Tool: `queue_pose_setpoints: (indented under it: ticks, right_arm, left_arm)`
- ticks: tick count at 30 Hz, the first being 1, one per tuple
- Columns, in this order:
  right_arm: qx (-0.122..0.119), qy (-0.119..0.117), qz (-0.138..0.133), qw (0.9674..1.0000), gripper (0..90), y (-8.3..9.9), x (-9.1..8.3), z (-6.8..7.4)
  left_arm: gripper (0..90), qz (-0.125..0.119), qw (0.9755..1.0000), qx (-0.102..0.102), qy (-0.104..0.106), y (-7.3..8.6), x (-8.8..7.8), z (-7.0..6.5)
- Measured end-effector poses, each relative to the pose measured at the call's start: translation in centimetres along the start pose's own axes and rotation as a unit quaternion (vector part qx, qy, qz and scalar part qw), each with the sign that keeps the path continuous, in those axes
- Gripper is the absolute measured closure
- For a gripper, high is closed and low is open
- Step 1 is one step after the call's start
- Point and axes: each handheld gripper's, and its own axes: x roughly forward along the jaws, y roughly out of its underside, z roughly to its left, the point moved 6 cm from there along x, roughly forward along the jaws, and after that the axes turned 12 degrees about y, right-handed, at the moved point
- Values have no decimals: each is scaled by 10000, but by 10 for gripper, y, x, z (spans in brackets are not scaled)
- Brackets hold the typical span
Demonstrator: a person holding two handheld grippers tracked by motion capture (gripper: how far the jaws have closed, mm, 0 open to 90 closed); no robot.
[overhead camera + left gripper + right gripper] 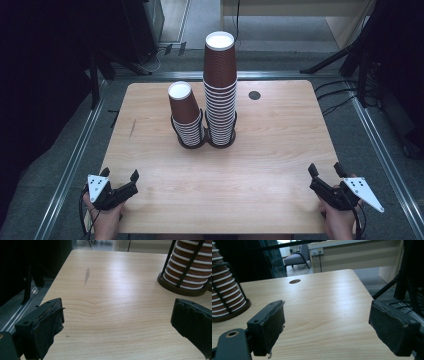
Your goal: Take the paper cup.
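Two stacks of brown paper cups stand upside down in black wire holders at the middle of the wooden table. The shorter stack is on the left, the taller stack right beside it. My left gripper rests open at the table's near left corner, with nothing between its jaws. My right gripper is open at the near right corner, also holding nothing. In the left gripper view a cup stack stands in its holder at the upper right. In the right gripper view a cup stack sits at the left edge.
A round cable hole lies in the table top behind the taller stack. A dark scuff mark is on the wood near the left edge. Metal rails run along the floor beside the table, and black stands rise at the back right.
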Motion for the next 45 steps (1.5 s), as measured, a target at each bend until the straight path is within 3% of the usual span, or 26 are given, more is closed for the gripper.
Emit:
queue_pose_setpoints:
  ticks: [4, 5, 6, 7, 8, 10, 11, 17, 24, 32, 36, 45]
  right_arm:
    - [-340, -104, -1, 9994, 134, -9, -1, 20]
    - [-348, -158, -33, 9993, 130, -13, -2, 24]
    - [-356, -186, -40, 9992, 126, -18, -2, 29]
    - [-356, -186, -40, 9992, 126, -18, -2, 29]
    - [-343, -248, -55, 9991, 114, -27, -3, 38]
    - [-332, -277, -54, 9991, 110, -31, -3, 42]
    - [-312, -391, -81, 9987, 99, -39, -3, 52]
    - [-433, -594, -146, 9972, 92, -58, 0, 80]
    - [-582, -833, -248, 9945, 86, -79, 2, 108]
    - [-660, -1012, -383, 9919, 85, -102, 2, 130]
    - [-649, -1092, -387, 9911, 79, -108, 4, 139]
    - [-734, -1291, -416, 9880, 68, -118, 7, 164]
  left_arm:
    - [0, -51, 9999, -160, 12, 0, -1, 3]
    - [0, -135, 9989, -457, 10, -1, -3, 9]
    - [0, -186, 9981, -593, -10, -1, -4, 12]
    - [0, -186, 9981, -593, -10, -1, -4, 12]
    - [0, -228, 9968, -761, -43, -2, -4, 16]
    - [0, -224, 9968, -766, 8, -1, -5, 16]
    - [0, -191, 9970, -750, 86, -1, -5, 15]
    - [0, -165, 9970, -732, 177, 0, -4, 14]
    - [0, -16, 9980, -603, 166, 1, -2, 11]
    - [0, -16, 9977, -643, 218, 2, -2, 11]
    - [0, 29, 9984, -531, 207, 2, -1, 9]
    - [0, 32, 9985, -507, 211, 2, 0, 8]
